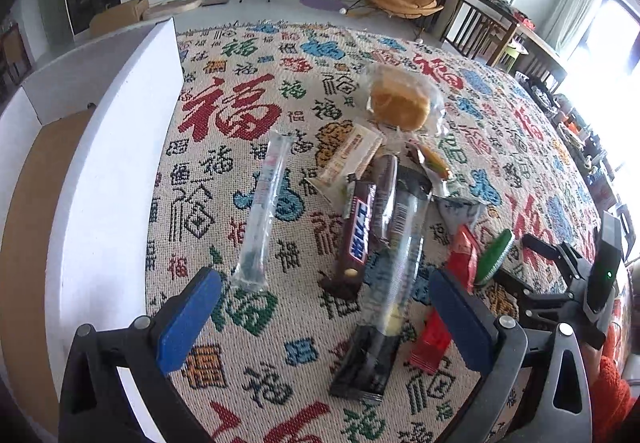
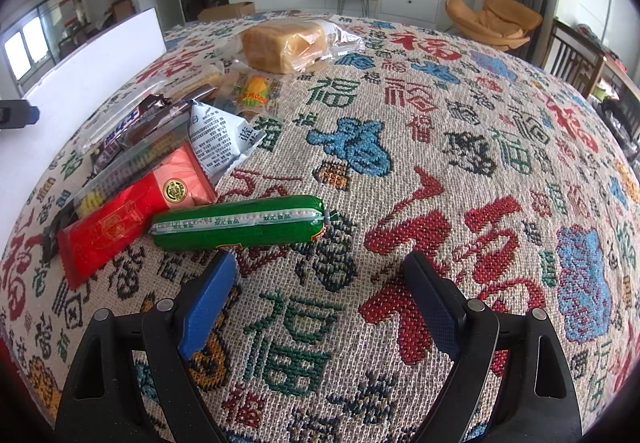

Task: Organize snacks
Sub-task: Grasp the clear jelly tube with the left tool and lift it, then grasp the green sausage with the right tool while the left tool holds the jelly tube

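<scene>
A heap of snacks lies on a patterned woven cloth (image 1: 248,111). In the left wrist view my left gripper (image 1: 324,295) is open, hovering over a long black-and-clear packet (image 1: 396,255) and a Snickers bar (image 1: 358,229). A clear tube packet (image 1: 264,207) lies to the left, wrapped bread (image 1: 400,103) at the back. A red packet (image 1: 460,271) and a green sausage (image 1: 494,257) lie to the right. My right gripper (image 2: 320,271) is open and empty, just in front of the green sausage (image 2: 240,221). Beside it are the red packet (image 2: 132,211), a silver pouch (image 2: 218,141) and the bread (image 2: 284,45).
A white box (image 1: 108,179) with a brown cardboard inside (image 1: 36,227) stands along the left of the cloth; its wall (image 2: 92,71) also shows in the right wrist view. The other gripper (image 1: 576,275) shows at the right edge. Chairs, a TV cabinet and a dining table lie beyond.
</scene>
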A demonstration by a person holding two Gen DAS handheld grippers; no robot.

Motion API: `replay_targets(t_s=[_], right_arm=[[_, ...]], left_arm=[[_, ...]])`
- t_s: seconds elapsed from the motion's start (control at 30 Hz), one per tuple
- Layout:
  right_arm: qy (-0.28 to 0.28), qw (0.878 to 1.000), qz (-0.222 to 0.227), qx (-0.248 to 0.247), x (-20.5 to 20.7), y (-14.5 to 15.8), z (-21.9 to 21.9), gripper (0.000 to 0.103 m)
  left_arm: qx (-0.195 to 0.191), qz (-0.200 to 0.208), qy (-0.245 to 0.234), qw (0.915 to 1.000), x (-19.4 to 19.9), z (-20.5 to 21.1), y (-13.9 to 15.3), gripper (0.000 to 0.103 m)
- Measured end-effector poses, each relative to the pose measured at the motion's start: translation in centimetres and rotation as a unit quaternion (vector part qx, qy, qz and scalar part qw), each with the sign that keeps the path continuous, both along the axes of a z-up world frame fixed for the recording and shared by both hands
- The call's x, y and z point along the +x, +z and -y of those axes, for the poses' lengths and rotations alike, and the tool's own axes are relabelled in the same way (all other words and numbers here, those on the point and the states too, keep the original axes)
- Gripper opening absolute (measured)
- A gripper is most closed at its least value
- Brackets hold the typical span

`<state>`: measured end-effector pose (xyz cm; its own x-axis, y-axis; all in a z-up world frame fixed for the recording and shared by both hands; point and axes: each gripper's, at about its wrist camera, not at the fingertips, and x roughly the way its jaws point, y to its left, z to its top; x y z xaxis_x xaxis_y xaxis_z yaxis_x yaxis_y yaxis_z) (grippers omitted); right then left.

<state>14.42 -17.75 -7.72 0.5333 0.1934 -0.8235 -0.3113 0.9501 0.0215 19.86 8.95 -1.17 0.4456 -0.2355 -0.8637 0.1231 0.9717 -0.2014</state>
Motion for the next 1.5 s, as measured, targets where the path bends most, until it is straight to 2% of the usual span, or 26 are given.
replay_targets(t_s=[0.1, 0.2, 0.3, 0.37, 0.53, 0.63, 0.7, 0.73, 0.83, 0.93, 0.97, 1.03, 1.1, 1.17, 1.23, 1.3, 1.37, 1.43, 1.5], right_arm=[[0.000, 1.000, 0.000, 0.000, 0.0, 0.0, 0.0, 0.089], [0.001, 1.000, -0.001, 0.001, 0.1, 0.0, 0.0, 0.089], [0.000, 1.000, -0.001, 0.001, 0.1, -0.1, 0.1, 0.089], [0.000, 1.000, -0.001, 0.001, 0.0, -0.1, 0.1, 0.089], [0.000, 1.000, -0.001, 0.002, 0.1, -0.1, 0.2, 0.090], [0.000, 1.000, -0.002, 0.004, 0.1, 0.0, 0.2, 0.090], [0.000, 1.000, -0.002, 0.007, 0.1, 0.0, 0.2, 0.090], [0.000, 1.000, -0.002, 0.009, 0.1, 0.0, 0.2, 0.090], [-0.001, 1.000, -0.002, 0.028, 0.0, 0.1, 0.8, 0.089], [-0.021, 0.994, 0.003, 0.104, -0.6, 0.9, 3.1, 0.088], [-0.038, 0.990, -0.009, 0.133, -0.9, 1.1, 4.0, 0.088], [-0.064, 0.976, -0.062, 0.198, -0.9, 1.2, 4.7, 0.087], [-0.088, 0.953, -0.123, 0.264, -0.5, 0.9, 4.6, 0.086], [-0.109, 0.934, -0.171, 0.295, 0.3, 0.5, 3.3, 0.085], [-0.123, 0.931, -0.185, 0.291, 1.7, 0.3, 1.3, 0.080], [-0.160, 0.935, -0.169, 0.268, 2.8, 0.2, 0.1, 0.075], [-0.191, 0.937, -0.158, 0.246, 4.1, 0.2, -1.1, 0.066], [-0.207, 0.943, -0.151, 0.211, 4.9, 0.3, -2.3, 0.050], [-0.202, 0.955, -0.146, 0.161, 5.3, 0.6, -3.7, 0.042]], left_arm=[[-0.004, -0.013, 0.008, 0.9999, 2.1, -0.8, -0.6, 0.100], [0.008, -0.012, 0.008, 0.9999, 3.9, -0.9, -1.2, 0.099], [0.035, -0.022, -0.002, 0.9991, 5.5, -0.3, -2.4, 0.084], [0.046, -0.038, 0.000, 0.9982, 6.6, -0.2, -3.5, 0.070], [0.065, -0.056, 0.020, 0.9961, 7.6, -0.6, -6.0, 0.056], [0.076, -0.036, 0.019, 0.9963, 7.0, -0.5, -6.1, 0.050], [0.089, -0.028, 0.014, 0.9956, 6.1, -0.2, -6.0, 0.033], [0.090, -0.026, 0.012, 0.9955, 5.6, -0.2, -5.9, 0.018], [0.074, -0.027, 0.019, 0.9968, 3.8, -0.7, -5.8, 0.017], [0.043, -0.021, 0.038, 0.9982, 1.2, -1.8, -5.2, 0.017], [0.031, -0.018, 0.044, 0.9984, -0.1, -2.1, -5.0, 0.017], [0.021, -0.009, 0.047, 0.9986, -2.0, -2.3, -4.6, 0.017], [0.007, 0.001, 0.049, 0.9988, -3.6, -2.1, -4.2, 0.017], [-0.013, 0.007, 0.051, 0.9986, -5.0, -1.8, -3.7, 0.017], [-0.023, 0.019, 0.051, 0.9982, -5.9, -1.3, -3.0, 0.017], [-0.024, 0.031, 0.050, 0.9979, -6.8, -0.8, -2.0, 0.017], [-0.024, 0.043, 0.049, 0.9976, -7.6, -0.6, -1.1, 0.017], [-0.021, 0.050, 0.045, 0.9975, -8.3, -0.3, -0.4, 0.017], [-0.019, 0.056, 0.042, 0.9974, -8.7, -0.1, -0.2, 0.017]])
